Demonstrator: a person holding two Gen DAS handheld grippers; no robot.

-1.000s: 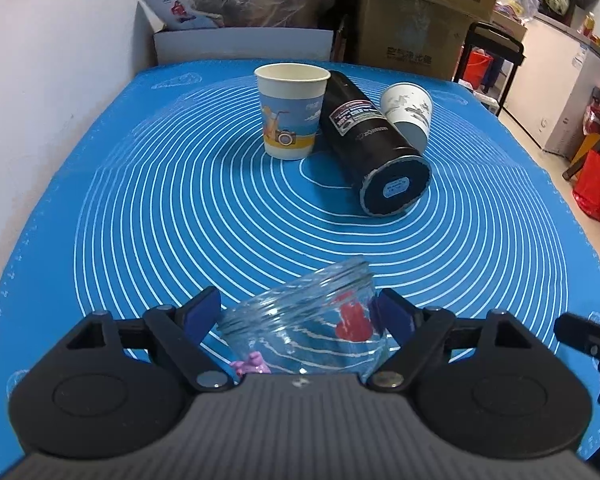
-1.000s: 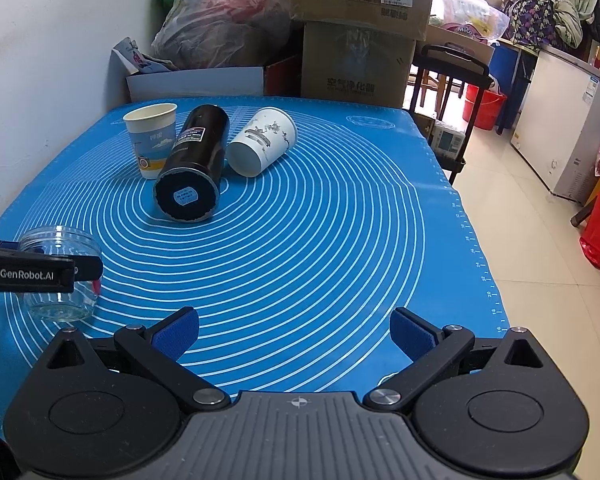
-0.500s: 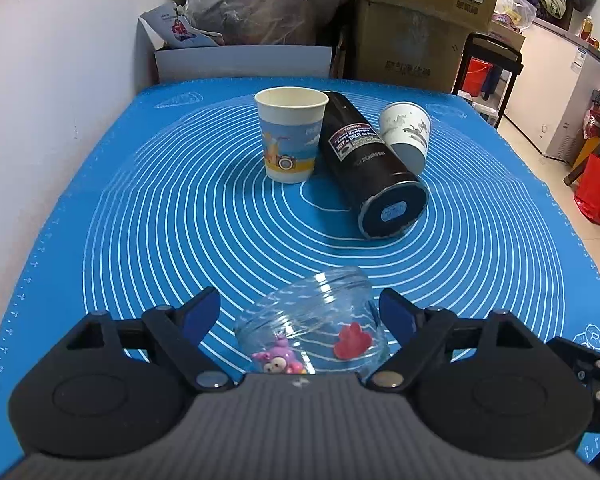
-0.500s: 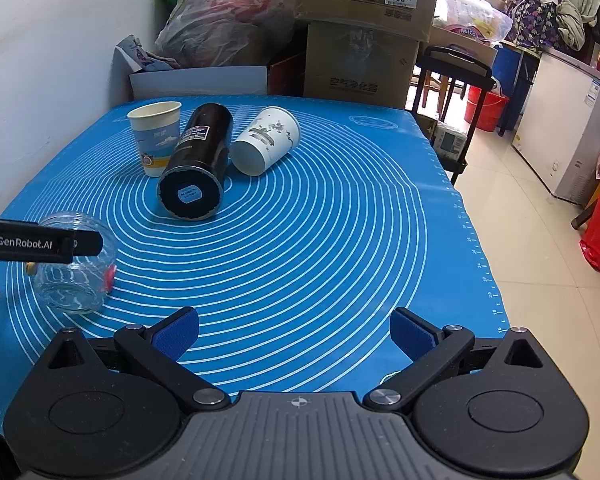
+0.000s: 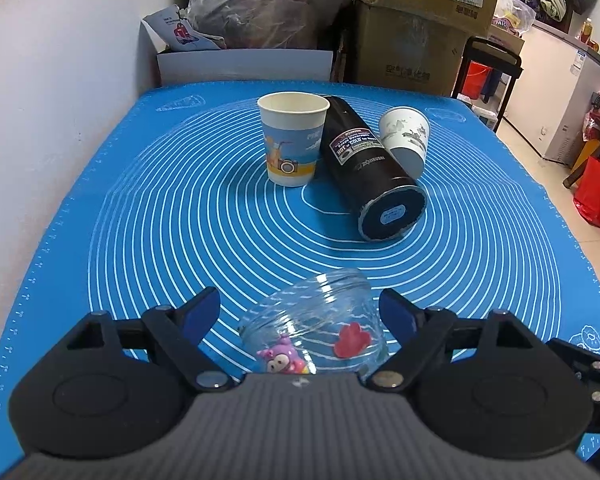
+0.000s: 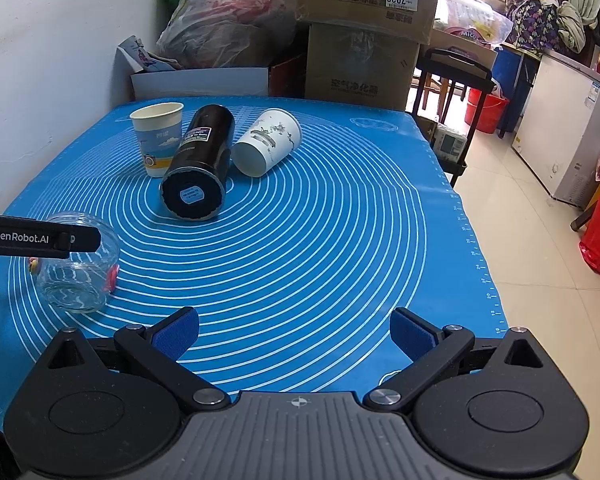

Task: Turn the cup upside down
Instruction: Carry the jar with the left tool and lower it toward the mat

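Observation:
A clear glass cup (image 5: 320, 328) with pink and red stickers sits tilted between the fingers of my left gripper (image 5: 300, 312), lifted off the blue mat (image 5: 140, 220). The left jaws are closed on its sides. In the right wrist view the glass cup (image 6: 76, 272) hangs tilted at the far left under the left gripper's finger (image 6: 40, 236). My right gripper (image 6: 294, 330) is open and empty above the mat's near right part.
An upright paper cup (image 5: 292, 144), a black thermos (image 5: 372, 184) lying on its side and a white paper cup (image 5: 406, 140) lying down sit at the mat's far middle. A wall runs along the left. Boxes and bags stand behind the table.
My left gripper has lifted the glass cup off the mat and tilted it, mouth turning away from me. The right gripper has barely moved.

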